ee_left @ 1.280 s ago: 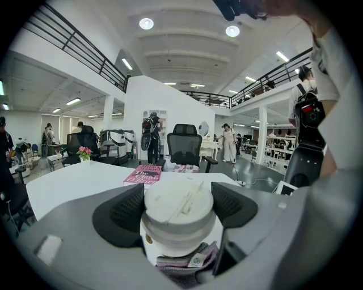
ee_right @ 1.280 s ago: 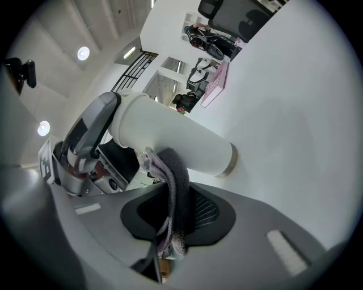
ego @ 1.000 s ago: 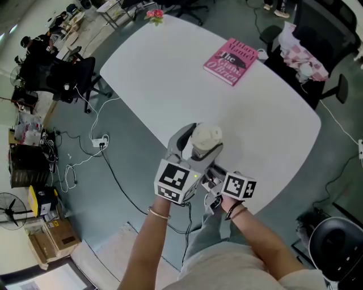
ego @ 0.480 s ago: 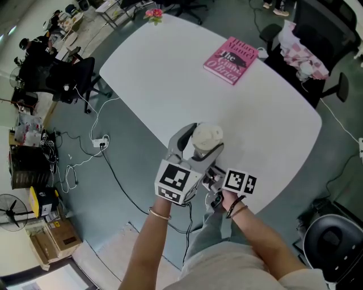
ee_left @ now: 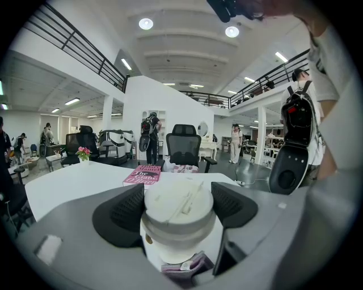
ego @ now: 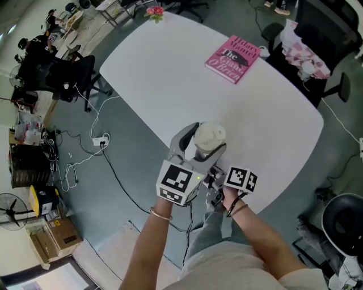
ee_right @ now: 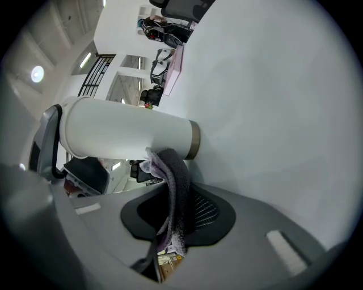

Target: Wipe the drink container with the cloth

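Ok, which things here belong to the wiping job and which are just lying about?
In the job:
- drink container, held by the left gripper
- cloth, held by the right gripper

Lying about:
- pink book on the table
- pink flowers
- patterned bundle on the chair

head view down on table (ego: 170, 85) near edge, left gripper view close, level, right tipped sideways, all share drink container (ego: 209, 136)

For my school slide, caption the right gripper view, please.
Right gripper holds a grey cloth against the white drink container.
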Motion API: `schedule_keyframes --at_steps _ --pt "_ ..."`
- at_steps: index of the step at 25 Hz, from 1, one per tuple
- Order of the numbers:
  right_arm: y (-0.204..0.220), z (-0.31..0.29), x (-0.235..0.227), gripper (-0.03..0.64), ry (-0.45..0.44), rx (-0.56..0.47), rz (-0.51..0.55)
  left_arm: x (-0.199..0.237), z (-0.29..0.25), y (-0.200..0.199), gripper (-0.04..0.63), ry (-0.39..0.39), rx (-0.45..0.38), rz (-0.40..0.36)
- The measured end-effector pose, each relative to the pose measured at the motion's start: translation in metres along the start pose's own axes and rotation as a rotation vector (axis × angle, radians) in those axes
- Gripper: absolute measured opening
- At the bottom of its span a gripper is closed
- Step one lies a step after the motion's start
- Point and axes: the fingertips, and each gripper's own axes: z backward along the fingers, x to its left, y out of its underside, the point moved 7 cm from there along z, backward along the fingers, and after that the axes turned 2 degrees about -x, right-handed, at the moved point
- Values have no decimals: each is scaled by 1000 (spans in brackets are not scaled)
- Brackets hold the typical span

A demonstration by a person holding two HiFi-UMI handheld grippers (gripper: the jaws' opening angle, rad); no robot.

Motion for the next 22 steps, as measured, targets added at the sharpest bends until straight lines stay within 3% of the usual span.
schedule_keyframes --at_steps 13,22 --pt "-2 -3 -5 67 44 31 -86 1 2 0 370 19 3 -4" --pt "4 3 14 67 23 87 35 2 1 2 370 15 -5 0"
